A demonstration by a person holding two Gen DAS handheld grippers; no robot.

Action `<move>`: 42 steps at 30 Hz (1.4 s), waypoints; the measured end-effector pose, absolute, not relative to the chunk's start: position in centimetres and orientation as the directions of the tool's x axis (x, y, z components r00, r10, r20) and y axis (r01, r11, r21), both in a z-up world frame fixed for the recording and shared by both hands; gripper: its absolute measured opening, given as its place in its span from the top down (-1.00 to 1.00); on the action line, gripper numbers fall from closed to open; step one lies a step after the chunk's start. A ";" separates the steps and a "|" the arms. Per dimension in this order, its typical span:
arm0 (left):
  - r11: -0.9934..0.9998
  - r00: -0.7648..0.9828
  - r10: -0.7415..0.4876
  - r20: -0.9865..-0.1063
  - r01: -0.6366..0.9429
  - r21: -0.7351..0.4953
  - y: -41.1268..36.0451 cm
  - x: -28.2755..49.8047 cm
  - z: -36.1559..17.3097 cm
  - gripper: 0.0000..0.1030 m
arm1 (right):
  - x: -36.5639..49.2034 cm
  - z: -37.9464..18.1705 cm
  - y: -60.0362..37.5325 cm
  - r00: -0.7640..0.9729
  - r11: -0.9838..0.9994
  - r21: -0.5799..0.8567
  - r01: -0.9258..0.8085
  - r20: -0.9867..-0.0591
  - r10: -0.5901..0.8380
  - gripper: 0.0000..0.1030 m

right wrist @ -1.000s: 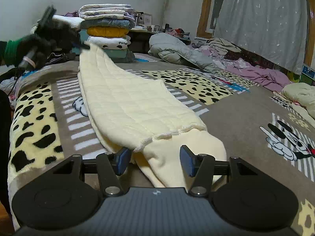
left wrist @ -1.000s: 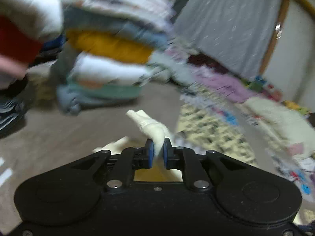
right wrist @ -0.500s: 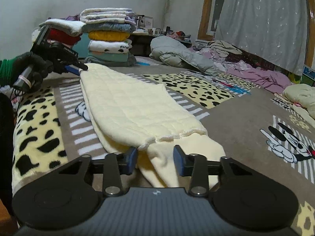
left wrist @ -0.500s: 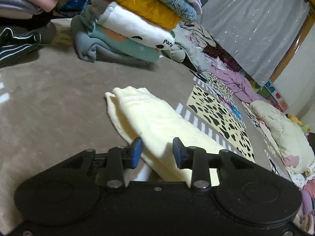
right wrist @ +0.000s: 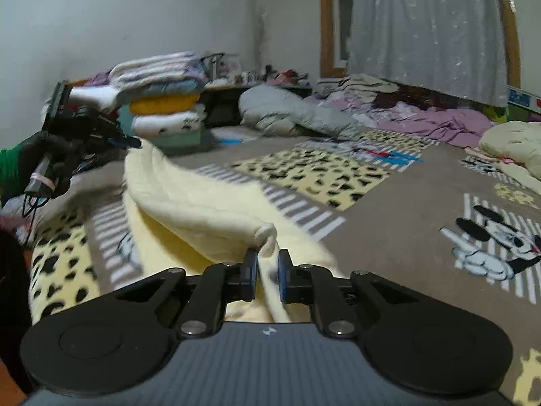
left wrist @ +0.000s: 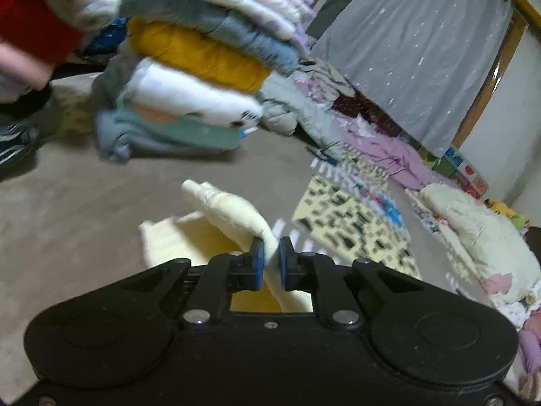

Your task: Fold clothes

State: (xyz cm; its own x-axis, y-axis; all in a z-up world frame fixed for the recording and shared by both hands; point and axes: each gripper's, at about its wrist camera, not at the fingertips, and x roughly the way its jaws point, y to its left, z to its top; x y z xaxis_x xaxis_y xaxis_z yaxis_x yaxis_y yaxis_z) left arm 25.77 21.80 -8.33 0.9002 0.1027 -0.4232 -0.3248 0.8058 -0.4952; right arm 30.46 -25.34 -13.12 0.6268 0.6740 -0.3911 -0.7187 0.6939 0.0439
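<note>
While my left claw pinches one end of the cream garment, my right claw pinches the other, lifted off the blanket.

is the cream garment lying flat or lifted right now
Partly lifted. Both the left gripper and right gripper pinch the cream garment, raising its ends; its middle sags onto the blanket.

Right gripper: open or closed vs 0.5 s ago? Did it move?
Yes. The right gripper has shut on the cream garment and lifted its hem off the blanket; half a second ago it was open.
</note>
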 end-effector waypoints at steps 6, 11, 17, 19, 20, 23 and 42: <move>0.807 0.921 0.083 -0.382 -0.287 -0.516 21.4 29.7 -6.3 0.88 | 33.5 -12.0 -26.1 0.705 0.763 0.059 -0.644 -0.343 0.621 0.80; 0.808 0.936 0.056 -0.348 -0.247 -0.535 20.5 33.9 -5.0 0.88 | 36.8 -11.4 -27.3 0.762 0.813 0.076 -0.577 -0.309 0.570 0.80; 0.819 0.941 0.026 -0.337 -0.213 -0.533 18.4 40.1 -4.7 0.88 | 40.2 -12.8 -28.8 0.786 0.848 0.137 -0.512 -0.324 0.527 0.81; 0.821 0.942 0.017 -0.334 -0.204 -0.534 17.8 41.9 -4.8 0.88 | 41.0 -13.7 -29.1 0.785 0.854 0.161 -0.494 -0.338 0.518 0.81; 0.821 0.943 0.011 -0.331 -0.198 -0.535 17.5 42.8 -4.9 0.88 | 41.3 -14.1 -29.2 0.785 0.858 0.169 -0.486 -0.346 0.513 0.81; 0.824 0.949 -0.006 -0.316 -0.174 -0.539 16.5 45.1 -4.9 0.88 | 42.1 -15.2 -29.9 0.781 0.863 0.208 -0.461 -0.367 0.505 0.81; 0.866 0.938 -0.071 -0.338 -0.110 -0.488 9.9 53.7 -8.6 0.62 | 44.6 -19.1 -32.7 0.764 0.892 0.373 -0.256 -0.487 0.423 0.80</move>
State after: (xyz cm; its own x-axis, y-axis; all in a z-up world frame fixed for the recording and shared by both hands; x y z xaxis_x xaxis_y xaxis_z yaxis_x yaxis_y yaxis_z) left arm 53.69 9.90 -8.59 0.9385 -0.0708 -0.3380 -0.1103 0.8659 -0.4878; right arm 44.58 -32.75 -19.08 0.7644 0.4229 -0.4867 -0.2556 0.8918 0.3734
